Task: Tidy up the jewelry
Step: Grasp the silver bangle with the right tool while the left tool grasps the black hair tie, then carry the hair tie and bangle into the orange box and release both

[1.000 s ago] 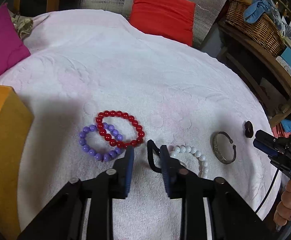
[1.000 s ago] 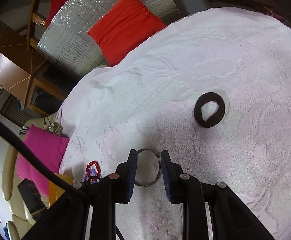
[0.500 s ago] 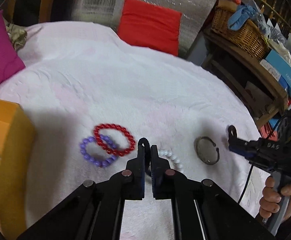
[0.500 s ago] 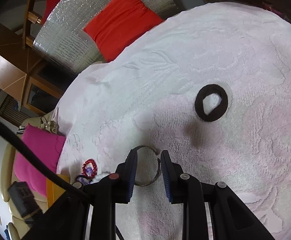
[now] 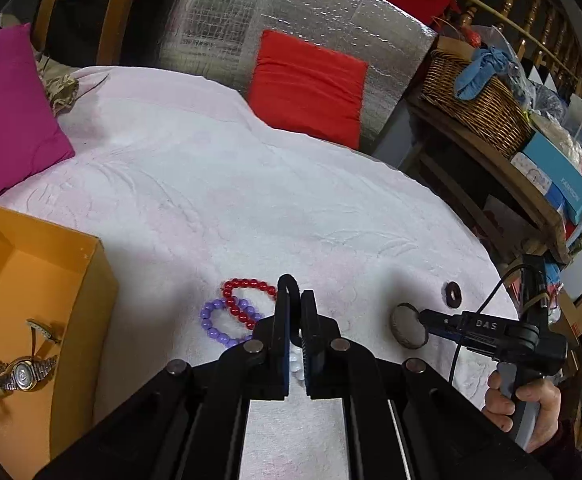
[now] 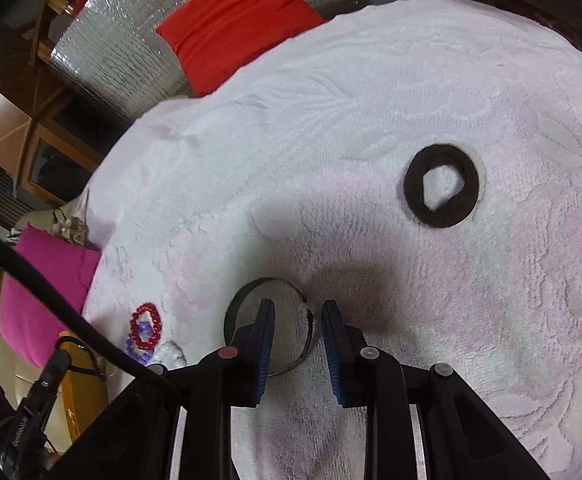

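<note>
My left gripper (image 5: 295, 300) is shut on a black hair tie (image 5: 289, 282) and holds it above the white towel (image 5: 251, 208). Below it lie a red bead bracelet (image 5: 247, 296), a purple bead bracelet (image 5: 221, 322) and a white bead bracelet (image 5: 297, 364), mostly hidden by the fingers. My right gripper (image 6: 298, 316) is open, its jaws astride one side of a metal bangle (image 6: 269, 326); the gripper also shows in the left wrist view (image 5: 427, 316). A second black hair tie (image 6: 442, 185) lies beyond it. An orange box (image 5: 31, 280) at the left holds a gold watch (image 5: 15, 372).
A magenta cushion (image 5: 7, 112) and a red cushion (image 5: 307, 88) sit at the back of the towel. A wicker basket (image 5: 479, 108) and boxes stand on a wooden shelf at the right. The towel drops off at its right edge.
My left gripper shut on the black hair tie and lifted it up and away from the bracelets. My right gripper stayed open and moved closer over the metal bangle.
</note>
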Available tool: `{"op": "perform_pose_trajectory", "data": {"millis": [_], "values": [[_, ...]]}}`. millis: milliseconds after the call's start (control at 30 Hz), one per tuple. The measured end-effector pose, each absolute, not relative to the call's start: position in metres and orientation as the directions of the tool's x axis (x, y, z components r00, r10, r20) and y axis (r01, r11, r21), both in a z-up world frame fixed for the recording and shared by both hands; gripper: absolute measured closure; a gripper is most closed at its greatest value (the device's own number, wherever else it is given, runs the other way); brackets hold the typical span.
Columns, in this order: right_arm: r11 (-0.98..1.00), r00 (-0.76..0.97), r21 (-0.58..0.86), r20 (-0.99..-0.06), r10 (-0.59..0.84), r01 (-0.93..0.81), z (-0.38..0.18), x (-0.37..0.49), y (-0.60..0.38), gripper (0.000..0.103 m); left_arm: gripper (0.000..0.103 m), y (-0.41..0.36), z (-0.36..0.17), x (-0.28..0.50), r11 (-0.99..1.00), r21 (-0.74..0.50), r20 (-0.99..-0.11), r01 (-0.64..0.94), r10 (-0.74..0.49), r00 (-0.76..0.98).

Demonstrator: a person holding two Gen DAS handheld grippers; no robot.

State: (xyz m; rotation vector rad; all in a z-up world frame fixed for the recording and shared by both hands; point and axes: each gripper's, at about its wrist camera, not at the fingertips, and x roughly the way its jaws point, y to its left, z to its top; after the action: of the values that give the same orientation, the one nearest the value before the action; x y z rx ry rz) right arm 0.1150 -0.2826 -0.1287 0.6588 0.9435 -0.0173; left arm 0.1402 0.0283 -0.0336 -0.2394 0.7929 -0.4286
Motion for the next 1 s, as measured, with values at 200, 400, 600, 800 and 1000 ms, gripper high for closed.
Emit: {"op": "perform_pose_trajectory", "data": {"millis": [200,400,600,800,1000], "values": [[0.884,0.610,0.407,-0.768,0.194,0.231,-0.120,0.119,-0.253,0.035,0.098,0.036,-0.037,0.140,0.896,-0.368,-0.644,0.249,-0.438,0.627],[0.967,0.602,0.150,-0.798,-0.004,0.205,-0.124,0.126,-0.215,0.036,0.098,0.041,-0.037,0.138,0.907,-0.350,-0.652,0.235,-0.416,0.634],[0.976,0.609,0.053,-0.788,-0.089,0.211,-0.126,0.123,-0.205,0.039,0.098,0.045,-0.037,0.137,0.910,-0.348,-0.653,0.226,-0.409,0.638],[0.965,0.632,0.129,-0.774,-0.047,0.230,-0.116,0.118,-0.216,0.039,0.098,0.046,-0.031,0.133,0.915,-0.335,-0.644,0.225,-0.397,0.654],[0.947,0.697,0.217,-0.717,-0.010,0.238,-0.097,0.112,-0.215,0.039,0.098,0.050,-0.029,0.131,0.923,-0.319,-0.644,0.217,-0.379,0.665]]}}
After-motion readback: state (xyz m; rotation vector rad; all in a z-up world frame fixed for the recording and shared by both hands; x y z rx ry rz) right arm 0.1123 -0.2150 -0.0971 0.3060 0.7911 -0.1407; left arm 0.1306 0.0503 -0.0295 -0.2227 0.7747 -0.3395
